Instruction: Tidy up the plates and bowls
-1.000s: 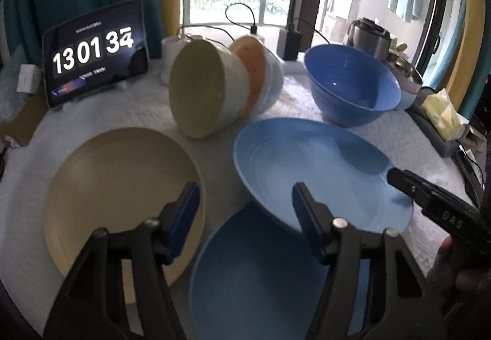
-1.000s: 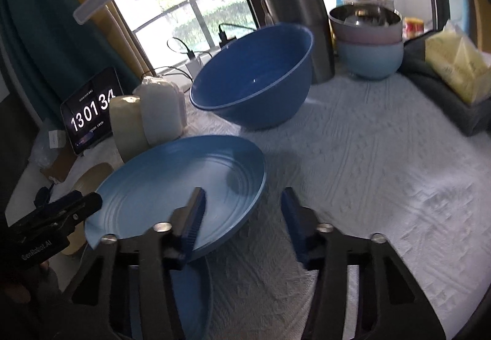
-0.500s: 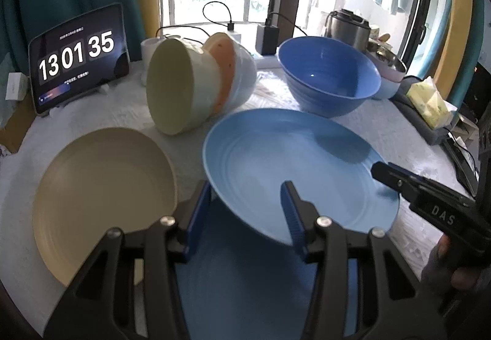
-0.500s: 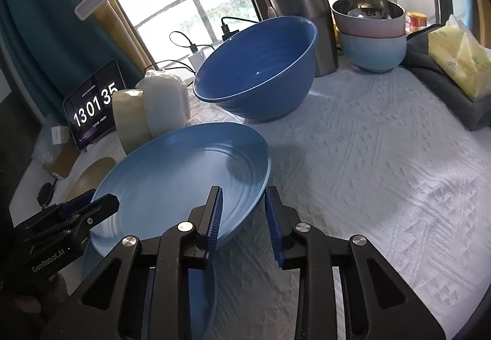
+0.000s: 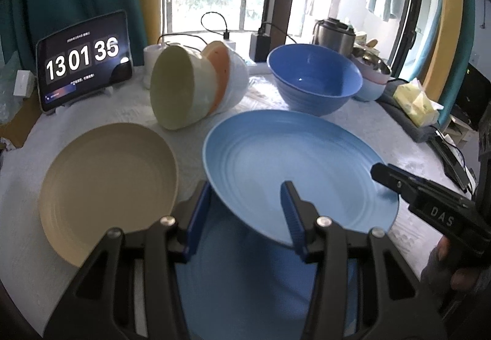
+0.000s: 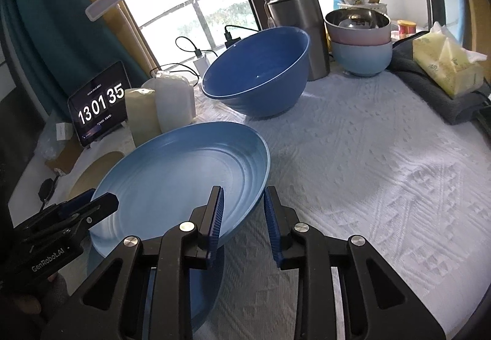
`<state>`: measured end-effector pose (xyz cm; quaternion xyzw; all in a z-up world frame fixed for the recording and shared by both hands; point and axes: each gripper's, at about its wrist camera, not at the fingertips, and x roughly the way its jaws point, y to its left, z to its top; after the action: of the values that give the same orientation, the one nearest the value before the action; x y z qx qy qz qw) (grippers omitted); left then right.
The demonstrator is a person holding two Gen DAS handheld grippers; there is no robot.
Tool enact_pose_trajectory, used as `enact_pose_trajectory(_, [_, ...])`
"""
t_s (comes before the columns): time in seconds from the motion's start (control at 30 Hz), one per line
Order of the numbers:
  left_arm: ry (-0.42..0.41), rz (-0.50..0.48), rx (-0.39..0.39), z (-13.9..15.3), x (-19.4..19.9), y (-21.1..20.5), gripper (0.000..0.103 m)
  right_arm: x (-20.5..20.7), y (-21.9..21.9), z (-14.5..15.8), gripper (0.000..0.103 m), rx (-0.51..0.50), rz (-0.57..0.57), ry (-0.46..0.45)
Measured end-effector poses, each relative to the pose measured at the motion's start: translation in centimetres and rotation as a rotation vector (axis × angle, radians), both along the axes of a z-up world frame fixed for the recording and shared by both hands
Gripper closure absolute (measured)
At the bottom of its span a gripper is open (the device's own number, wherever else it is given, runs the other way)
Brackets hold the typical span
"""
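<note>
A light blue plate [image 5: 294,168] is held tilted above a darker blue plate [image 5: 245,284]. My left gripper [image 5: 247,211] has its jaws around the plate's near rim, one finger under and one on top. My right gripper [image 6: 242,214] grips the opposite rim of the same plate [image 6: 181,180], one finger inside and one outside. A beige plate [image 5: 104,186] lies flat at left. Stacked bowls [image 5: 196,85] lie on their side behind it. A large blue bowl [image 5: 313,79] stands upright at the back.
A tablet clock [image 5: 83,60] stands at back left. A steel canister [image 6: 297,33], stacked pink and blue bowls [image 6: 359,42] and a tissue pack [image 6: 445,63] on a grey cloth line the back right. White textured cloth [image 6: 368,171] covers the table.
Both grippers have narrowed from wide open onto opposite rims of the light blue plate. The plate has risen and tilted above the darker blue plate.
</note>
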<state>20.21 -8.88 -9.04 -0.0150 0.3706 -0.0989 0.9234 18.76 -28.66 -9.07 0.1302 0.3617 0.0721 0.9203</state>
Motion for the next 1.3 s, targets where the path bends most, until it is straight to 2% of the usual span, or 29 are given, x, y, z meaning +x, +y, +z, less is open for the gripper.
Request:
enact_pose_trajectory(0.87, [-0.074,0.0,-0.036,0.4,-5.7,2.6,0.054,-5.5,2.5,1.1,0.074,-0.051,-0.005,-0.042])
enact_pose_trajectory(1.3, [-0.071,0.049,-0.044,-1.0,-7.5,6.2,0.054,-6.6,6.2,0.1,0.074,-0.081,0.042,-0.026])
